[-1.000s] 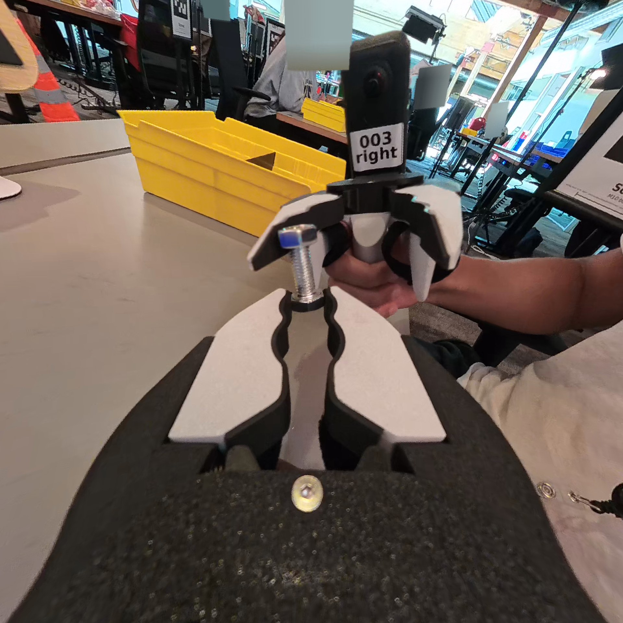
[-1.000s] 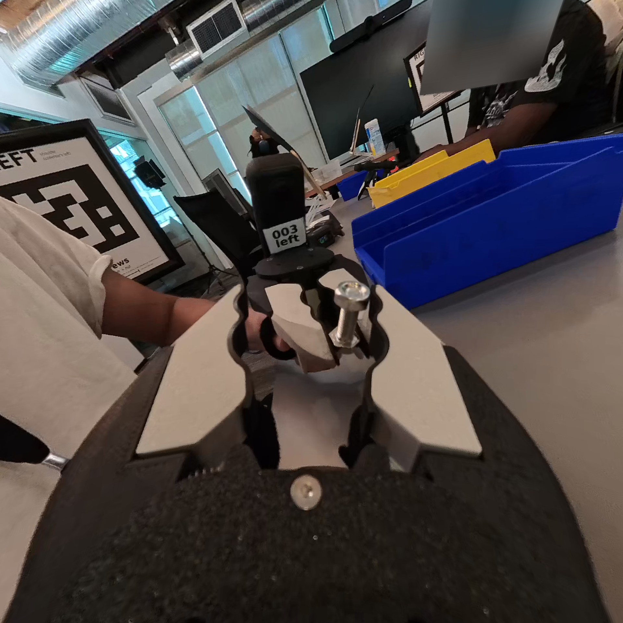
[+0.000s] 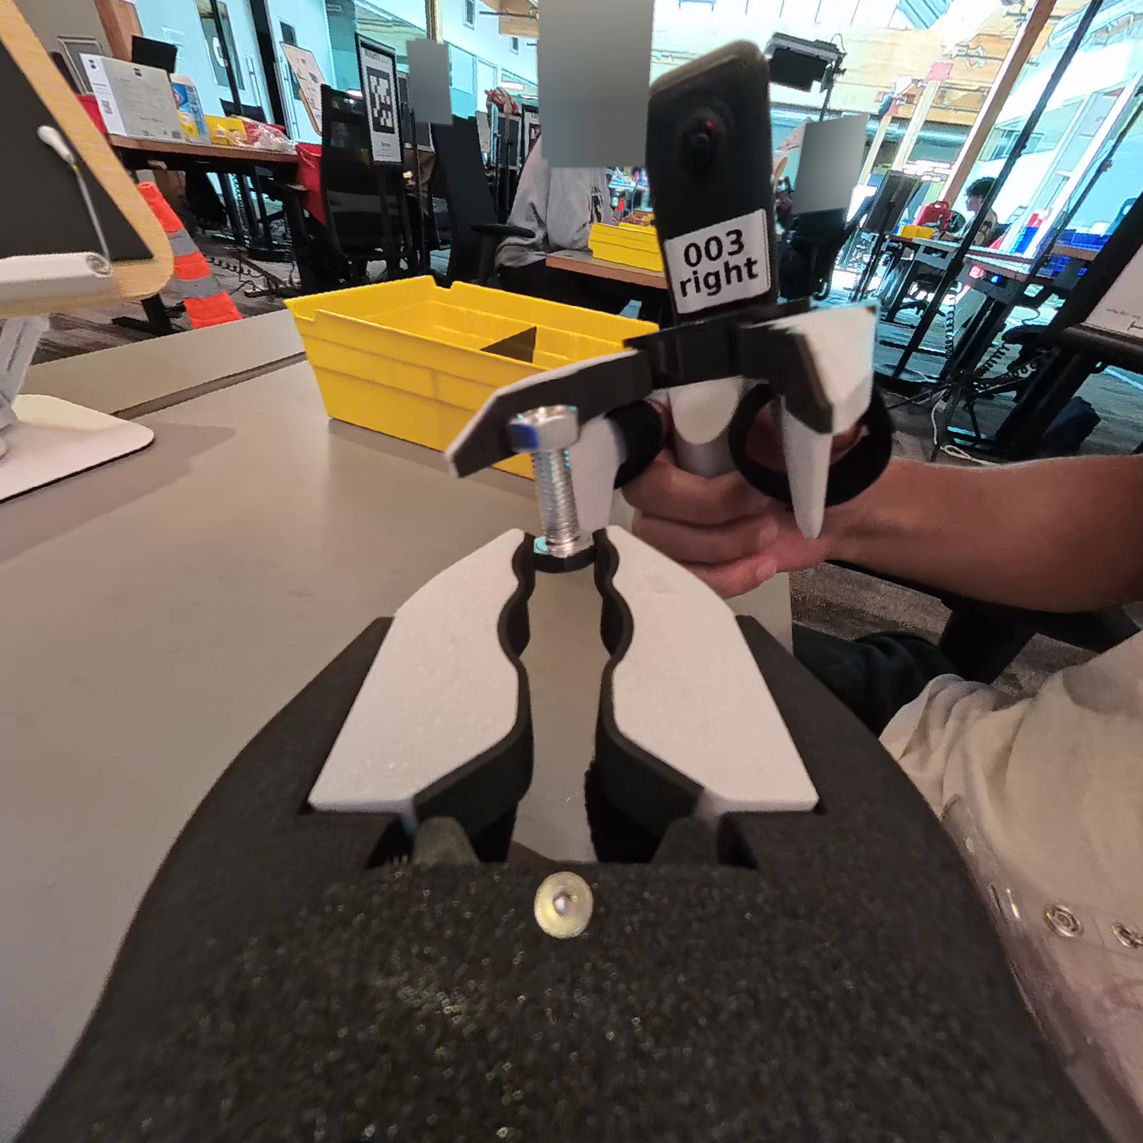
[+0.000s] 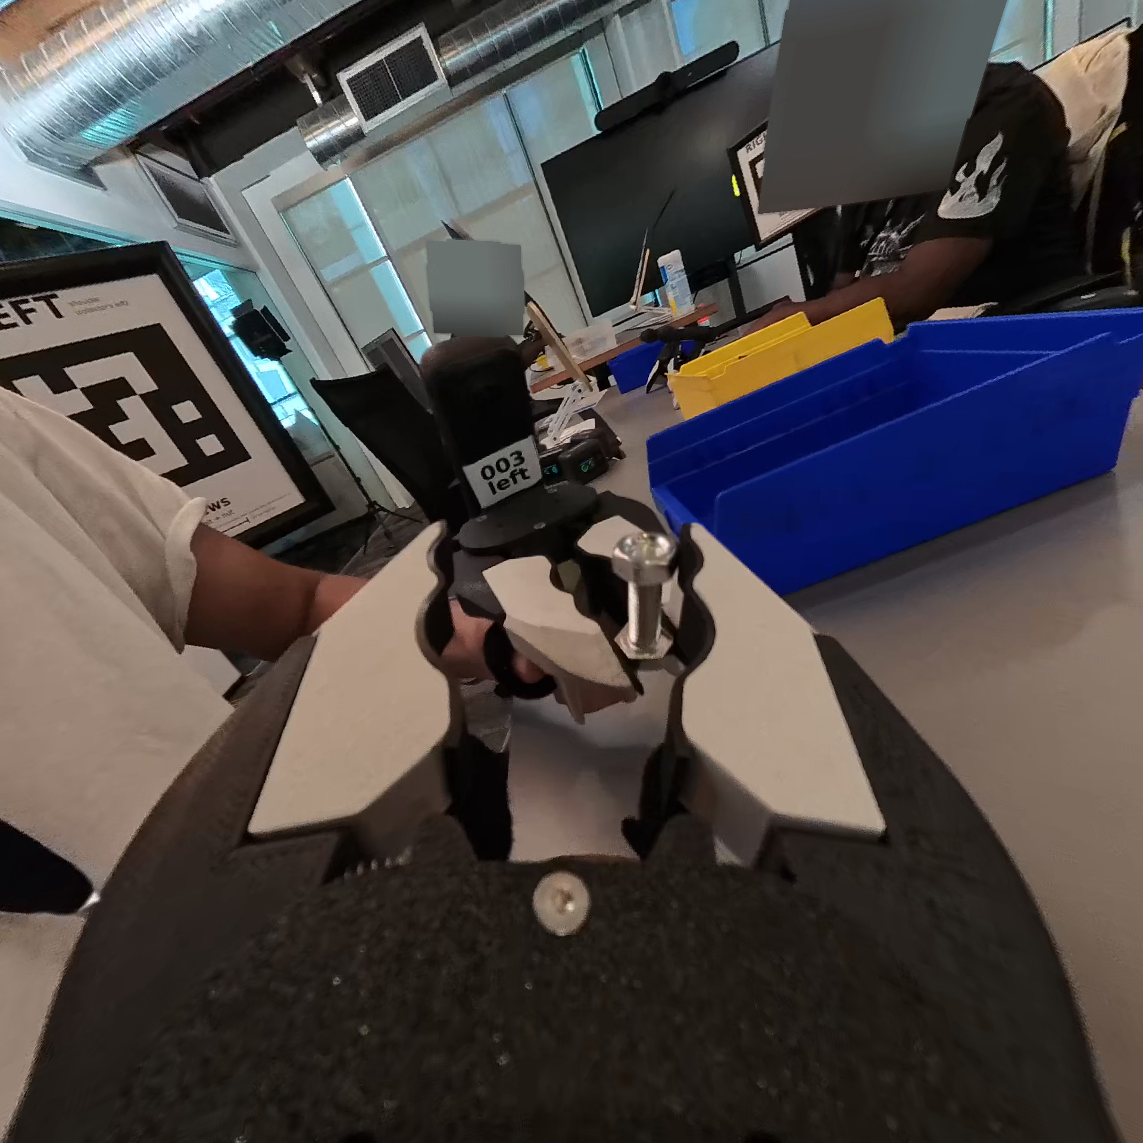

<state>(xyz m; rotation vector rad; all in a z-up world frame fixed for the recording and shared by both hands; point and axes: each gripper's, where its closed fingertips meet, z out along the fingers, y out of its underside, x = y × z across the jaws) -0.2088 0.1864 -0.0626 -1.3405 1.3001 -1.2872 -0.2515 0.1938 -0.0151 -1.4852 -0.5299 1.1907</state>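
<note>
Here the left gripper [image 3: 561,556] is clamped on the nut [image 3: 560,560] under an upright bolt [image 3: 552,476] above the table [image 3: 185,618], while the right gripper [image 4: 560,600], spread apart around the bolt's head, wants squaring up.

I can't see the small dark nut [image 3: 561,560] well, pinched between my left gripper's [image 3: 561,550] tips, long blue plastic bin [image 4: 965,458] cut off at the right edge, far desks too blurry to make out

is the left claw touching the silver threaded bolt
Touching: left wrist view shows the left claw tips closed on the dark nut at the silver threaded bolt base.
</note>
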